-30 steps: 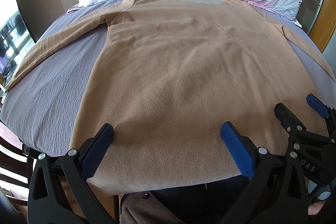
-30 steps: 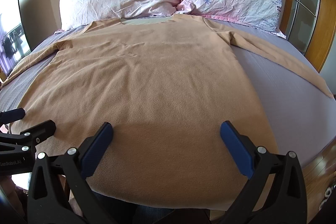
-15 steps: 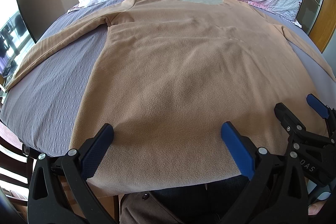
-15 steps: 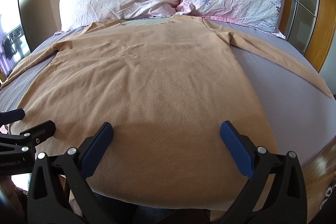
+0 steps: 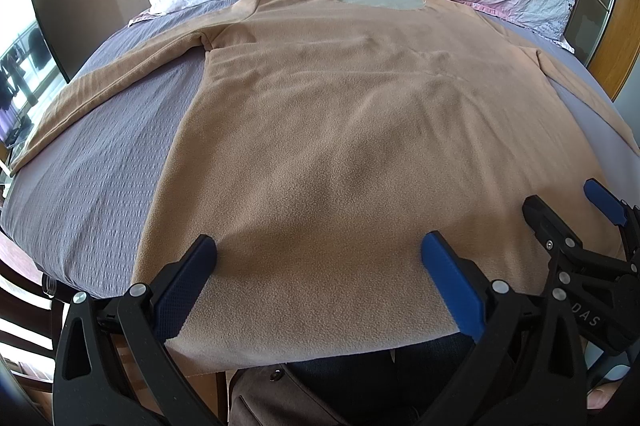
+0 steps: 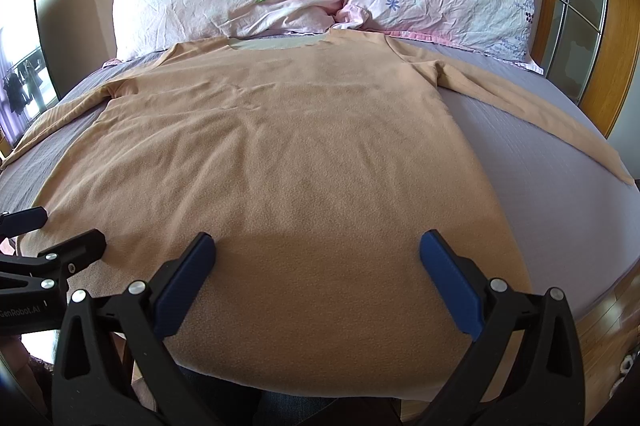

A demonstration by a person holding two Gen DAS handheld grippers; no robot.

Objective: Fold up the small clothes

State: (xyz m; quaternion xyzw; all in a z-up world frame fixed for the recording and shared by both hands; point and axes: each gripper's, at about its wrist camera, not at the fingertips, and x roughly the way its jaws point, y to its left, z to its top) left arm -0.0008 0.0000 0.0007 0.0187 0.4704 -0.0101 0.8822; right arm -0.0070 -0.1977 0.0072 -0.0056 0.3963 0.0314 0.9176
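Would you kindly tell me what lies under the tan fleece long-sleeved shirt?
The tan fleece long-sleeved shirt lies spread flat on a grey-purple textured bedsheet, which shows on both sides. The sheet beneath the shirt's body is covered, so anything there cannot be seen.

Bright daylight enters from a window at far left, well beyond each gripper. A soft shadow lies on the tan fleece long-sleeved top [image 5: 340,130] just ahead of the fingers. Fisheye bending curves every edge; corners go dark and blurred.

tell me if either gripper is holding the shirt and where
Nothing is held. The left gripper and right gripper both stand open over the shirt near its hem.
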